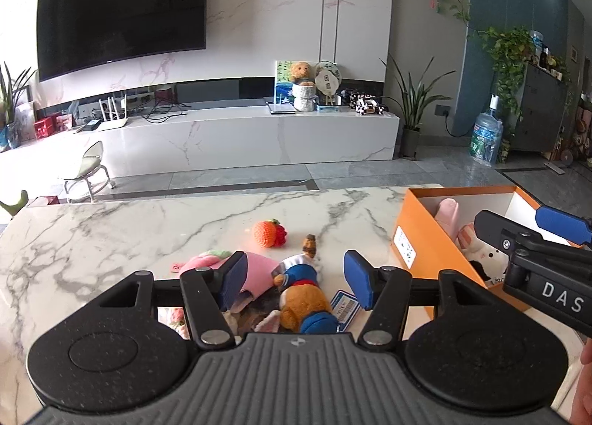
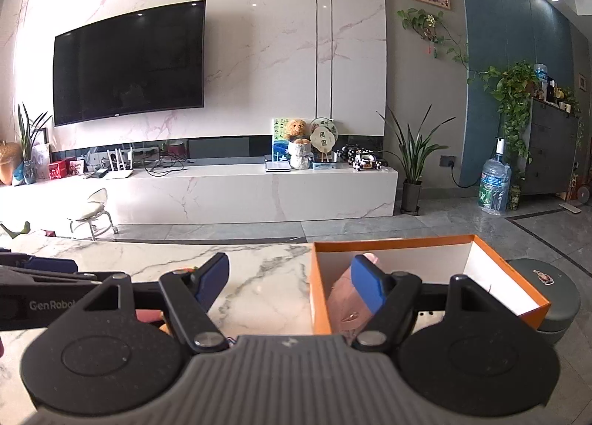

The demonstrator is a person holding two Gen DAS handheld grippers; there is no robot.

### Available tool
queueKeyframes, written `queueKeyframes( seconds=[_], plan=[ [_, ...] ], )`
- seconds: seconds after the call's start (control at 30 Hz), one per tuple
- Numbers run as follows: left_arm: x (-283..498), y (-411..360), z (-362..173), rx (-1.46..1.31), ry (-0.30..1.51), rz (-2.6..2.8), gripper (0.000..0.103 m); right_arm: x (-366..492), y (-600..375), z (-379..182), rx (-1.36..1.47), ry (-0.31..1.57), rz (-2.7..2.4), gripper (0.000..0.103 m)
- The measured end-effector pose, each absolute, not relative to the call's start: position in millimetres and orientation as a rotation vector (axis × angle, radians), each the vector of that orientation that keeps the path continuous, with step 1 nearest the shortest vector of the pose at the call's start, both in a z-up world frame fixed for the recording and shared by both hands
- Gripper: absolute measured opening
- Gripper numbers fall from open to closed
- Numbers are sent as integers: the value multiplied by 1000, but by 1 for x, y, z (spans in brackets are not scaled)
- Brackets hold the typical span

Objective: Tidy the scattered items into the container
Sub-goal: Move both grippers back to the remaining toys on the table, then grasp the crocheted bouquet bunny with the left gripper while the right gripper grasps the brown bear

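Only my left camera shows the scattered toys on the marble bench (image 1: 111, 225): a pink plush (image 1: 259, 269), an orange knitted fruit (image 1: 268, 233) and a plush bear in blue (image 1: 301, 295), lying between my left claw (image 1: 296, 277), spread wide. My right claw (image 2: 290, 282), also wide and empty, reads "GenRobot" nearby and straddles the near left wall of the orange box (image 2: 518, 295), which holds a pink toy (image 2: 347, 308).

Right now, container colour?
Orange outside, white inside: the box, clearest in the right wrist view.

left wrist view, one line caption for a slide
Open left gripper poised above a plush bear on the marble table, orange box alongside.
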State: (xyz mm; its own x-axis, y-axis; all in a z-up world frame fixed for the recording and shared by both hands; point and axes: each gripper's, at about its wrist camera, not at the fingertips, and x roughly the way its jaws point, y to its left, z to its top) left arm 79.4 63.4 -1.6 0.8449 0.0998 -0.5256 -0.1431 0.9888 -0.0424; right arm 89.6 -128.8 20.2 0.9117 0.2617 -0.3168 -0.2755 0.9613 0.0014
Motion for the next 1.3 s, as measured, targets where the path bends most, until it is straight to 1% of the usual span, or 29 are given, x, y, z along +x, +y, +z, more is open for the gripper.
queueKeyframes(
  seconds=[0.07, 0.3, 0.73, 1.03, 1.3],
  plan=[
    [73, 74, -4, -90, 538, 148, 74, 81, -118, 19, -60, 312, 291, 81],
    [52, 114, -19, -152, 538, 196, 80, 58, -79, 7, -117, 313, 353, 81],
    [36, 171, -57, -246, 535, 269, 80, 56, -26, -28, -204, 374, 423, 81],
    [47, 181, -83, -250, 557, 253, 80, 67, -2, -51, -251, 436, 448, 80],
    [68, 179, -109, -260, 590, 192, 80, 94, 8, -73, -270, 494, 449, 79]
  ],
)
